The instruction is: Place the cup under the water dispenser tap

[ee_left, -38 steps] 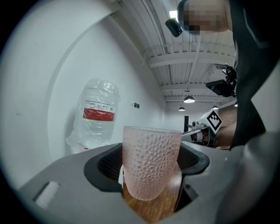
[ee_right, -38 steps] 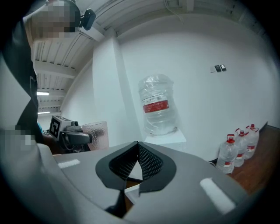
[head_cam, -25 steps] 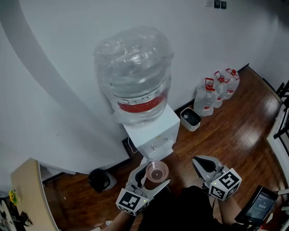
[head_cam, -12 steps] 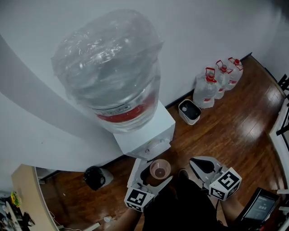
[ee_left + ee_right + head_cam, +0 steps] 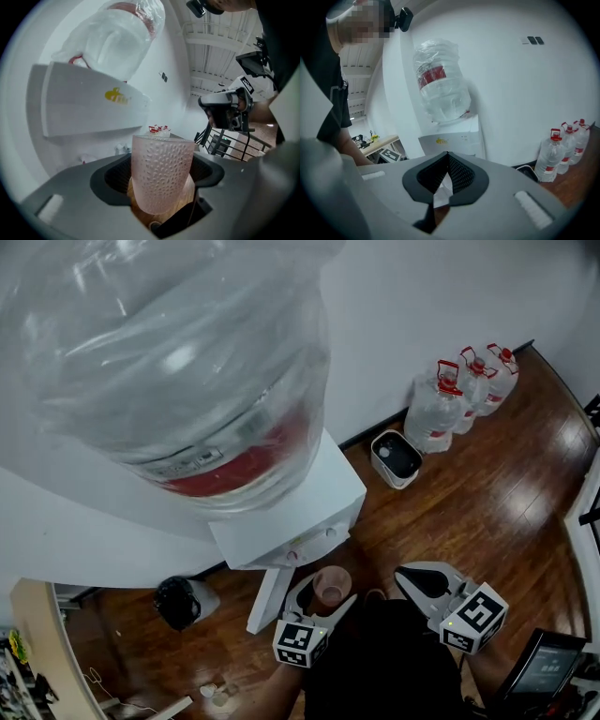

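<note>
A pink dimpled cup (image 5: 330, 584) stands upright between the jaws of my left gripper (image 5: 323, 594), which is shut on it. In the left gripper view the cup (image 5: 161, 159) fills the gap in the left gripper (image 5: 159, 176), low in front of the white water dispenser (image 5: 89, 108). In the head view the cup sits just below the dispenser (image 5: 291, 512), whose big clear bottle (image 5: 169, 362) looms above. My right gripper (image 5: 405, 575) hovers to the right of the cup, shut and holding nothing. The right gripper (image 5: 446, 154) faces the dispenser (image 5: 450, 138).
Three water jugs (image 5: 459, 395) and a small white bin (image 5: 396, 457) stand by the wall at right. A black bag (image 5: 176, 601) lies left of the dispenser. A wooden table edge (image 5: 28, 643) is far left. A tablet screen (image 5: 544, 667) is at bottom right.
Both grippers have sunk, the left one carrying the cup lower in front of the dispenser. My view has dropped closer, so the bottle looms much larger.
</note>
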`<action>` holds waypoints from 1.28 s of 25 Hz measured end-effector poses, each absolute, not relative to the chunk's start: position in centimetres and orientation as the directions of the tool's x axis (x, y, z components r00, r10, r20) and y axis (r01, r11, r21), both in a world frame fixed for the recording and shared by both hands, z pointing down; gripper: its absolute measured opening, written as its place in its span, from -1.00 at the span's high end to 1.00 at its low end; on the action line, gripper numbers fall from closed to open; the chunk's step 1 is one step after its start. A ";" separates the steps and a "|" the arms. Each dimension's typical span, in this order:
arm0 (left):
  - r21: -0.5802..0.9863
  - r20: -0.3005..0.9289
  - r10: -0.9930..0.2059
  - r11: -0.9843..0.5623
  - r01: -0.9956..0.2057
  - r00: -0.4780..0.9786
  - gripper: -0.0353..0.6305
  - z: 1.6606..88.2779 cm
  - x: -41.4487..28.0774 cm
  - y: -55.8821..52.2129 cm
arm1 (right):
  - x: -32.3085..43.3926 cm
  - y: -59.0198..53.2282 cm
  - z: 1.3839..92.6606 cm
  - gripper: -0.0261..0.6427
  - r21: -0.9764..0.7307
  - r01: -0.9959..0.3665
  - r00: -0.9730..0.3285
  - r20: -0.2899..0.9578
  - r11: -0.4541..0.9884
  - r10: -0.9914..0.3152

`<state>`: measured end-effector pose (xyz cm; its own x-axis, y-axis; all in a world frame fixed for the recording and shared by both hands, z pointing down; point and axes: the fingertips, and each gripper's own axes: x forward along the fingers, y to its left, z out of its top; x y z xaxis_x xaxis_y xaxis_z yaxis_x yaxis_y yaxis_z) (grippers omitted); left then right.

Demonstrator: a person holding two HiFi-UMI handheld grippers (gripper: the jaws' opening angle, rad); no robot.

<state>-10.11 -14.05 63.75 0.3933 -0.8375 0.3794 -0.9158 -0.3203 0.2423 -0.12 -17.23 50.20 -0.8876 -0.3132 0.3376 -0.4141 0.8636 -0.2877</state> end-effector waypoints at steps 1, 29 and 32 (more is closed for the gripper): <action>0.244 0.387 -0.838 -0.310 -0.919 0.385 -0.54 65.1 -10.3 -14.4 | -0.2 -17.5 51.0 0.92 -0.288 -0.412 -0.887 0.342 0.864 -0.310; 0.091 0.344 -0.927 0.190 -0.978 -0.148 -0.54 83.6 -15.4 -25.2 | 1.9 -19.0 62.2 0.92 -0.340 -0.466 -0.837 0.469 0.817 -0.282; 0.068 0.315 -0.932 0.211 -0.975 -0.180 -0.54 84.4 -15.3 -25.8 | 1.5 -19.3 62.7 0.92 -0.352 -0.469 -0.840 0.460 0.810 -0.287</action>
